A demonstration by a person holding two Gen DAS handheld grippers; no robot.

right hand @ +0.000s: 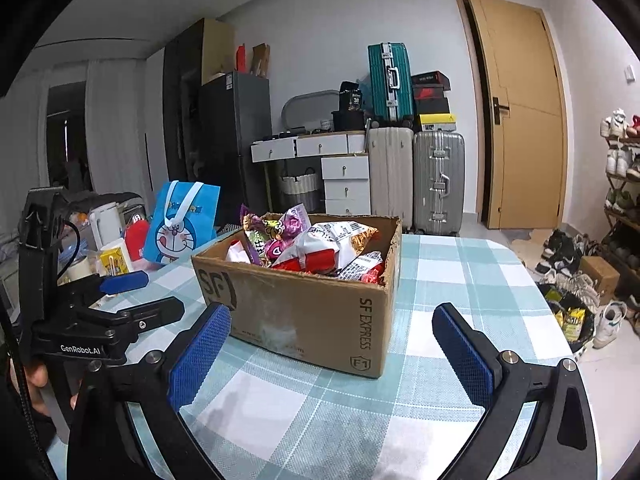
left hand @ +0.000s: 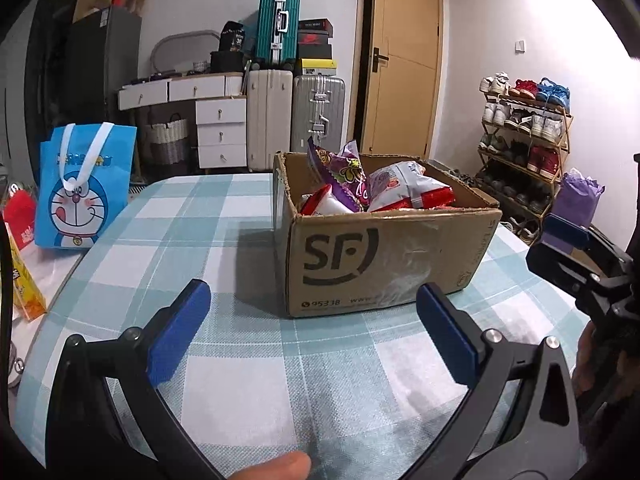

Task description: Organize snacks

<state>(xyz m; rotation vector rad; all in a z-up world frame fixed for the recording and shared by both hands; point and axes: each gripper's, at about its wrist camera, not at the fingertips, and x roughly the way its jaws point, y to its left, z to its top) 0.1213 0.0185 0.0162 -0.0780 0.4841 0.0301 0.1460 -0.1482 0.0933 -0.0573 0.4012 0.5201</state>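
Note:
A brown cardboard box marked SF stands on the checked table and holds several snack bags, purple, white and red. In the right wrist view the box shows with the snack bags heaped inside. My left gripper is open and empty, held in front of the box's near left side. My right gripper is open and empty, in front of the box's near corner. The right gripper shows at the right edge of the left wrist view. The left gripper shows at the left of the right wrist view.
A blue cartoon tote bag stands at the table's far left, with a yellow carton and a red item nearby. Cups and a kettle sit left of the bag. Suitcases, drawers, a door and a shoe rack stand behind the table.

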